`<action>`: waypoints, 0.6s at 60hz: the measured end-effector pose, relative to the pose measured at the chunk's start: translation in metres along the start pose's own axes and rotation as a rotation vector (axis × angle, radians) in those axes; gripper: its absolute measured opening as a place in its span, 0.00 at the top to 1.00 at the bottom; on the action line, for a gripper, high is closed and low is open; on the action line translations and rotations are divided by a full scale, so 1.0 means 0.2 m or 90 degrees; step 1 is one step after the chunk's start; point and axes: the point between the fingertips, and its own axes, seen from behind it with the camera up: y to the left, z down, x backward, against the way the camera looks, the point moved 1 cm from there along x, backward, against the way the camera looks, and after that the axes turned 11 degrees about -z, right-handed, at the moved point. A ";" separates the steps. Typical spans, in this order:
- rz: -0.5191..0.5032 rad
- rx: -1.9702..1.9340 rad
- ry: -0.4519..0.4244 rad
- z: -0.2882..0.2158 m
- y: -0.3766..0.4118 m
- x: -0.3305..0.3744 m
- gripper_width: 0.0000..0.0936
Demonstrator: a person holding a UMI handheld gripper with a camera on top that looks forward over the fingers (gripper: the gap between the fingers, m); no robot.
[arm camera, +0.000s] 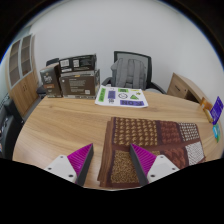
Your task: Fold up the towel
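Observation:
A brown patchwork towel (150, 138) lies flat on the wooden table (60, 125), reaching from just ahead of my fingers out to the right. My gripper (112, 160) is open, low over the table's near edge. The towel's near left corner lies between the two fingers, with a gap to each magenta pad. The left finger (80, 160) is over bare wood, off the towel. The right finger (143, 158) is over the towel's cloth. Nothing is gripped.
A white sheet with green and purple items (121, 97) lies at the table's far side. Beyond it stand a black office chair (130, 70), cardboard boxes (78, 75) and a wooden cabinet (22, 65). A blue and purple object (216, 108) sits at the far right.

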 end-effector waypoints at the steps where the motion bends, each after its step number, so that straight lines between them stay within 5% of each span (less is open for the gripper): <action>1: 0.005 0.004 -0.001 0.00 -0.01 -0.01 0.22; 9: 0.010 0.014 0.008 -0.01 0.00 -0.03 0.41; 17: 0.051 0.022 0.014 -0.04 -0.08 -0.02 0.92; 25: 0.019 0.014 0.015 -0.04 -0.04 0.00 0.94; 36: -0.117 -0.053 -0.049 -0.26 0.22 0.23 0.94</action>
